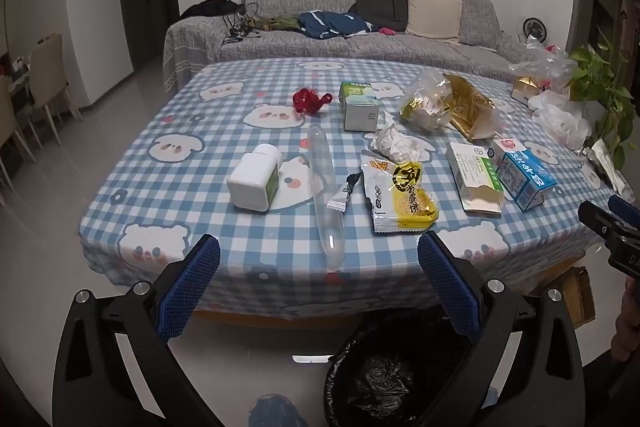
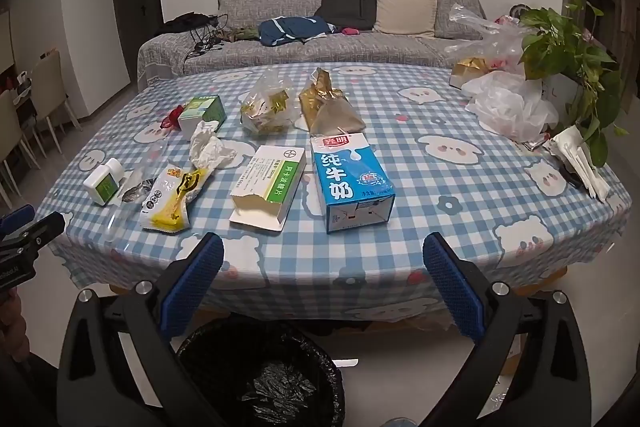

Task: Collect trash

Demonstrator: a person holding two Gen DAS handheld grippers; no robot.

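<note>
Right under both cameras sits the black-lined trash bin (image 2: 260,375), tucked below the table's near edge, and up on the checked tablecloth (image 2: 460,227) the blue milk carton (image 2: 352,183) lies flat, its long axis running away from us with its base end facing the right gripper (image 2: 324,291). That right gripper hangs just short of the edge, jaws spread wide and empty, the carton straight ahead and slightly above, clearly the nearer hand for it. Off to the side, the left gripper (image 1: 319,291), equally wide and empty, lines up instead with the clear plastic tube (image 1: 324,195) and yellow snack wrapper (image 1: 400,195).
</note>
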